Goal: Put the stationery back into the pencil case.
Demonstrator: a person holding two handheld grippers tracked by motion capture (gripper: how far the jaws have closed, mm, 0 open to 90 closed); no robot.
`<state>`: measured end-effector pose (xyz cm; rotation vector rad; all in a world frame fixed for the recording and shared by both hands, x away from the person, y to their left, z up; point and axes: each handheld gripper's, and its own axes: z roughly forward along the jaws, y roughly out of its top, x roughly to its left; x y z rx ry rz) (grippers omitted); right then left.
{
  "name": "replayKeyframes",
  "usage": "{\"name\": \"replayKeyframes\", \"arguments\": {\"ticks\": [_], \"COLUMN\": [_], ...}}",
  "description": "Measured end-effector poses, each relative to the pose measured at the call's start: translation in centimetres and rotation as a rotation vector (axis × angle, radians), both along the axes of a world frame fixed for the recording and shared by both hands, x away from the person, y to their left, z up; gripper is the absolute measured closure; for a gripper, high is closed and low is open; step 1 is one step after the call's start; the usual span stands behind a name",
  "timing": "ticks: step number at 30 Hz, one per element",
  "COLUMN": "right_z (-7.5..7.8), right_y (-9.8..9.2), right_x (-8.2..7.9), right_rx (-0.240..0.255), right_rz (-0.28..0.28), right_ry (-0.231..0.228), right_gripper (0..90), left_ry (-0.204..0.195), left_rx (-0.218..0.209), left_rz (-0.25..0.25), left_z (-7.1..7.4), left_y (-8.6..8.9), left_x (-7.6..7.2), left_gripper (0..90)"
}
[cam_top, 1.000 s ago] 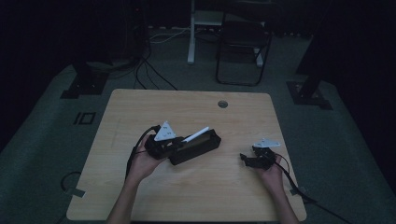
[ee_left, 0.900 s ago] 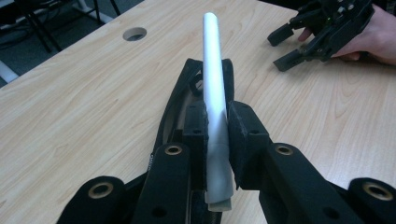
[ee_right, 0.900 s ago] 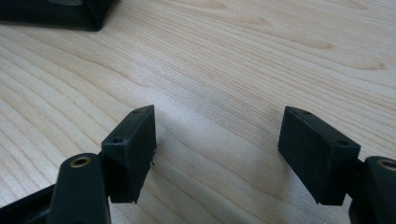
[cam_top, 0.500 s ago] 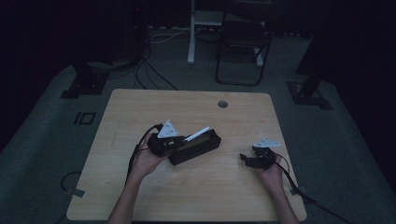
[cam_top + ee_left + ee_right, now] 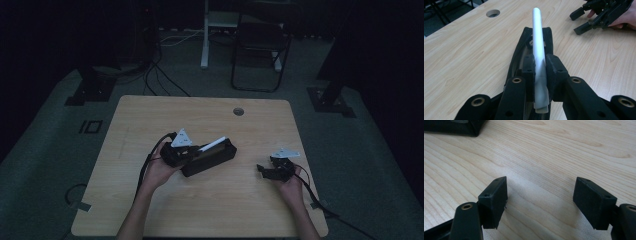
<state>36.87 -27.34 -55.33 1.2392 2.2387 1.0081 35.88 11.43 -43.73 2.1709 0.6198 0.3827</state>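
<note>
— Black fabric case (image 5: pixel 210 159), long and zippered, lying open near the middle of the light wooden table (image 5: pixel 150 115). What's in it?

— One white cylindrical stick, marker-like (image 5: pixel 538 45). Its near end sits down in the case's opening; the far end slants up and out past the case's far end. The interior is too dark for me to tell what else it may hold.

— And the left gripper (image 5: pixel 539 72)?

— Clamped on that white stick. From the left gripper view both black jaws press its lower part from either side, directly above the case's unzipped mouth. From the high view the left gripper (image 5: pixel 181 150) sits at the case's left end, grey three-cornered plate on top, left hand (image 5: pixel 159 170) behind it.

— Right gripper?

— The right gripper (image 5: pixel 272 170) is well apart from the case, toward the table's right side, held low by the right hand (image 5: pixel 291 186). Jaws spread wide with bare wood between them in the right gripper view (image 5: pixel 540 200); a corner of the black case (image 5: pixel 456 127) shows top left there.

— Anything else on the table?

— A round cable hole (image 5: pixel 238 111) near the far edge. Beyond the table, a dark folding chair (image 5: pixel 260 55) on the floor.
</note>
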Motion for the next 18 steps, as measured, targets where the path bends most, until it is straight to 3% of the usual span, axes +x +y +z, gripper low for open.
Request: {"name": "replayKeyframes", "arguments": {"ticks": [18], "right_z": [0.01], "right_y": [0.01], "right_x": [0.0], "right_rx": [0.002], "right_rz": [-0.001], "right_ry": [0.002], "right_gripper": [27.6], "left_ry": [0.023], "left_rx": [0.016], "left_rz": [-0.001], "left_z": [-0.96], "left_y": [-0.18], "left_x": [0.66], "left_gripper": [78.3]}}
